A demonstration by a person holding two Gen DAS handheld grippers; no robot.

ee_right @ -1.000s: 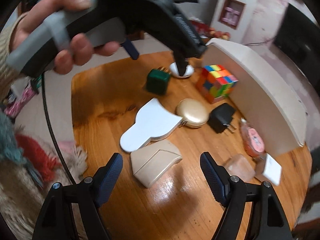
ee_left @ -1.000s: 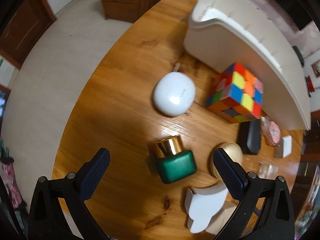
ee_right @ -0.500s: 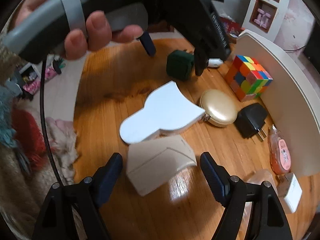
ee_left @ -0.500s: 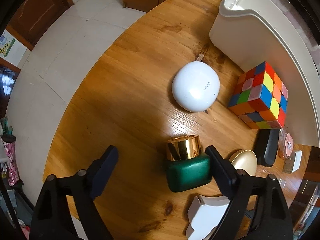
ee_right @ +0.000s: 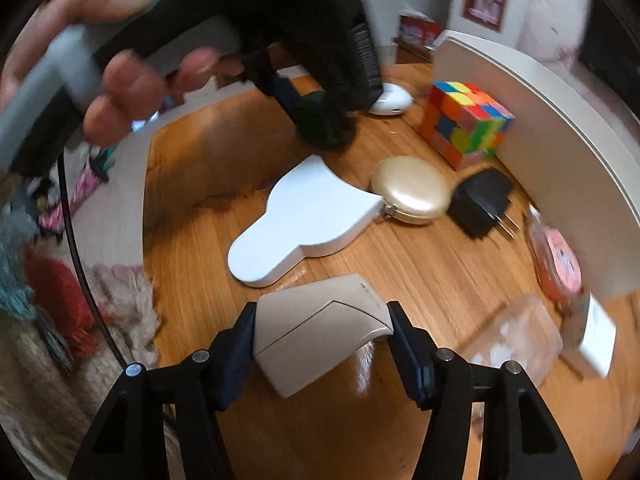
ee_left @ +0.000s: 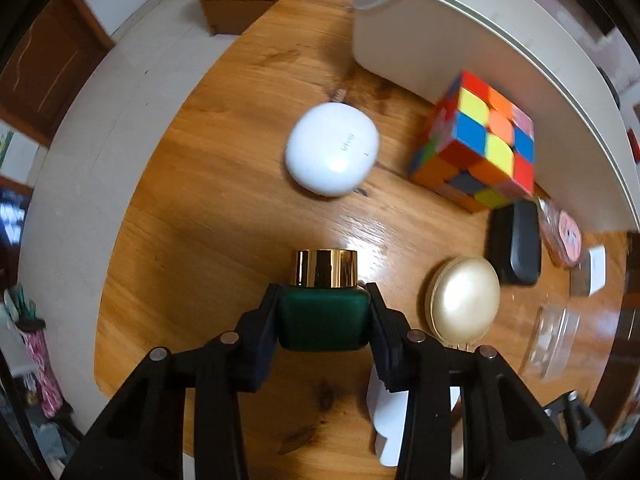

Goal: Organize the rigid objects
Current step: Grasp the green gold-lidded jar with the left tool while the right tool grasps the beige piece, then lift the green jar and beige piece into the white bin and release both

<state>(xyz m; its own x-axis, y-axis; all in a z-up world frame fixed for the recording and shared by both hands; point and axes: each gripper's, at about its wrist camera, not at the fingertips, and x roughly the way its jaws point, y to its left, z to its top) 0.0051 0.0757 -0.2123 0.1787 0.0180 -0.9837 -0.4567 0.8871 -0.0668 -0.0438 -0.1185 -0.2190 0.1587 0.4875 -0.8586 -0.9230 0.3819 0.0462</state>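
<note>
A green bottle with a gold cap (ee_left: 325,322) lies on the wooden table (ee_left: 224,216), and my left gripper (ee_left: 323,300) is shut on its body, pointing straight down. In the right wrist view the same gripper (ee_right: 320,120) shows blurred at the top, in a person's hand (ee_right: 132,92). My right gripper (ee_right: 322,320) is closing its jaws on a beige wedge-shaped case (ee_right: 320,344); both pads touch the case's sides. The big white bin (ee_left: 440,40) stands along the table's far right side.
Loose on the table are a white earbud case (ee_left: 332,154), a colour cube (ee_left: 480,140), a gold compact (ee_left: 464,300), a black charger (ee_right: 482,202), a flat white case (ee_right: 308,216), a pink pack (ee_right: 556,256) and a clear box (ee_right: 516,340). The table edge (ee_left: 132,208) curves past at left.
My left gripper came onto the green bottle and shut on it. The right gripper sank toward the beige case and its jaws narrowed from wide apart to touching its sides.
</note>
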